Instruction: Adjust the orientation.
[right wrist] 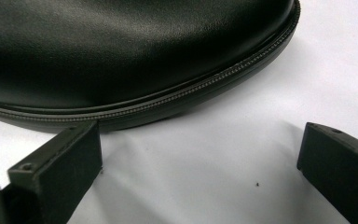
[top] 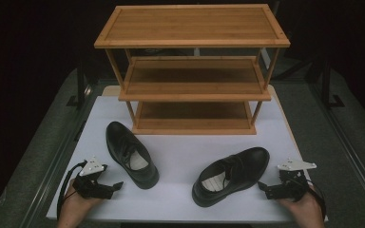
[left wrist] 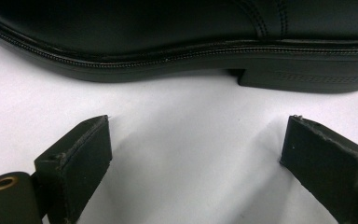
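Two black leather shoes lie on the white table top (top: 180, 156). The left shoe (top: 130, 154) points away toward the rack, its heel nearest me; its side and heel fill the top of the left gripper view (left wrist: 177, 42). The right shoe (top: 230, 175) lies slanted, toe toward the right; its toe (right wrist: 135, 56) looms in the right gripper view. My left gripper (top: 116, 187) rests open on the table just left of the left shoe's heel, jaws apart with nothing between them. My right gripper (top: 262, 187) rests open just right of the right shoe.
A three-tier bamboo shoe rack (top: 192, 71) stands at the back of the table, all shelves bare. Grey floor and dark stands flank the table. Bare white surface lies between the two shoes and in front of the rack.
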Motion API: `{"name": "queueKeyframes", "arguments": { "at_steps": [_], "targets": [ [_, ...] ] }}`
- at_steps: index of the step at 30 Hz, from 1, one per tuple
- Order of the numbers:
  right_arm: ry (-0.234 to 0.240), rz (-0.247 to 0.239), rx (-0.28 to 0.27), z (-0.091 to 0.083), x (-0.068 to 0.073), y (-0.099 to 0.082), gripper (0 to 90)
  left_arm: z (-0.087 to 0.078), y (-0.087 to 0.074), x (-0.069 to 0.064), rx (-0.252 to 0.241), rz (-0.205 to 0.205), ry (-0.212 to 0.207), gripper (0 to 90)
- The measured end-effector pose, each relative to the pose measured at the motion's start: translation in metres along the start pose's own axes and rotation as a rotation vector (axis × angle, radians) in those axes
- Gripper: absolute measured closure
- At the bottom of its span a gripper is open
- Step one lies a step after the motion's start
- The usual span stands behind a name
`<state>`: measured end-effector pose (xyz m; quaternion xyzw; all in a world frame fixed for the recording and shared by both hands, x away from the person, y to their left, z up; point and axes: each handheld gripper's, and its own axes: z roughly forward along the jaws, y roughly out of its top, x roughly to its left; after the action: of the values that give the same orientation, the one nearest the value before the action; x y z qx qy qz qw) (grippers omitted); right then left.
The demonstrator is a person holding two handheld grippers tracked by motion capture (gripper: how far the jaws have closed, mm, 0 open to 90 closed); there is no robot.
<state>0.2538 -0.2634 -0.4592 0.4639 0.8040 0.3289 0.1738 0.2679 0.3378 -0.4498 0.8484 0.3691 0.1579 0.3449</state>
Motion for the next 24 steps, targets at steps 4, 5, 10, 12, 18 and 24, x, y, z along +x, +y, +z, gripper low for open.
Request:
{"name": "queueKeyframes", "arguments": {
  "at_steps": [4, 5, 10, 12, 18, 24],
  "targets": [
    [0.0, -0.001, 0.0, 0.0, 0.0, 0.0, 0.0, 0.0, 0.0, 0.0, 0.0, 0.001, 0.001, 7.7],
    [0.0, 0.0, 0.0, 0.0, 0.0, 0.0, 0.0, 0.0, 0.0, 0.0, -0.001, 0.001, 0.001, 7.7],
    [0.0, -0.001, -0.001, 0.0, 0.0, 0.0, 0.0, 0.0, 0.0, -0.001, -0.004, 0.003, 0.008, 8.0],
    [0.0, 0.001, 0.0, 0.0, 0.0, 0.0, 0.0, -0.002, 0.0, -0.001, -0.001, -0.003, 0.006, 8.5],
    [-0.001, -0.001, 0.0, 0.0, 0.0, 0.0, 0.0, -0.007, 0.002, 0.002, 0.01, -0.006, 0.014, 21.1],
    [-0.002, -0.002, 0.0, 0.0, 0.0, 0.0, 0.0, -0.019, 0.006, 0.009, -0.008, -0.037, 0.024, 36.0]
  ]
}}
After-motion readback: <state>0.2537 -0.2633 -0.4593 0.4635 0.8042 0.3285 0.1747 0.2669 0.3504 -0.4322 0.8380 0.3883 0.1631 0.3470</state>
